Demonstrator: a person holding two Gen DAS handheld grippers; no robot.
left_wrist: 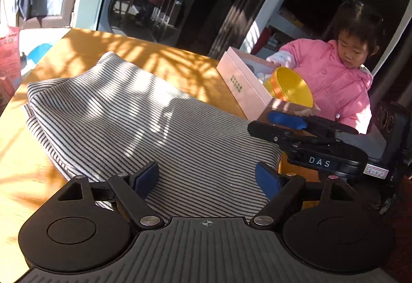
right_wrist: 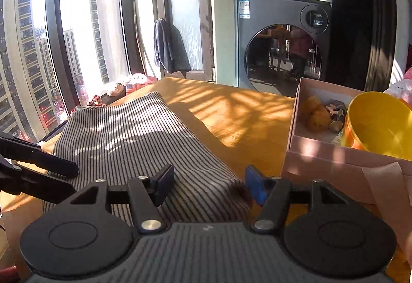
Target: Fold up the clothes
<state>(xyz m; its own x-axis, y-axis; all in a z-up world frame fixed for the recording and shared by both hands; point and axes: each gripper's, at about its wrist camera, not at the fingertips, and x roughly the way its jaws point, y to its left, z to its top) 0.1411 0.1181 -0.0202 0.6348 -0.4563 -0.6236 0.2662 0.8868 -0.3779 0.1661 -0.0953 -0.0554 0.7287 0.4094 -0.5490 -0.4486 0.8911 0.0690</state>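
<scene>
Grey-and-white striped fabric, a folded garment, is lying across the sunlit wooden table, running from the near edge toward 11 o'clock in both wrist views. The left gripper is hovering over the garment's near end with its blue pads spread wide, one finger sitting above the cloth and nothing caught between them. The right gripper is likewise standing wide apart at the garment's near right corner, its right pad just beside the rounded fold; whether it is touching the cloth cannot be told. In the left wrist view the right gripper is showing at 3 o'clock, beside the garment's right edge. A pink cardboard box is resting on the table at 2 o'clock, holding a yellow bowl and small toys. A child in a pink jacket is standing behind the box. A grey front-loading washing machine is standing at 12 o'clock beyond the table, and a dark garment is hanging on the door to its left.
</scene>
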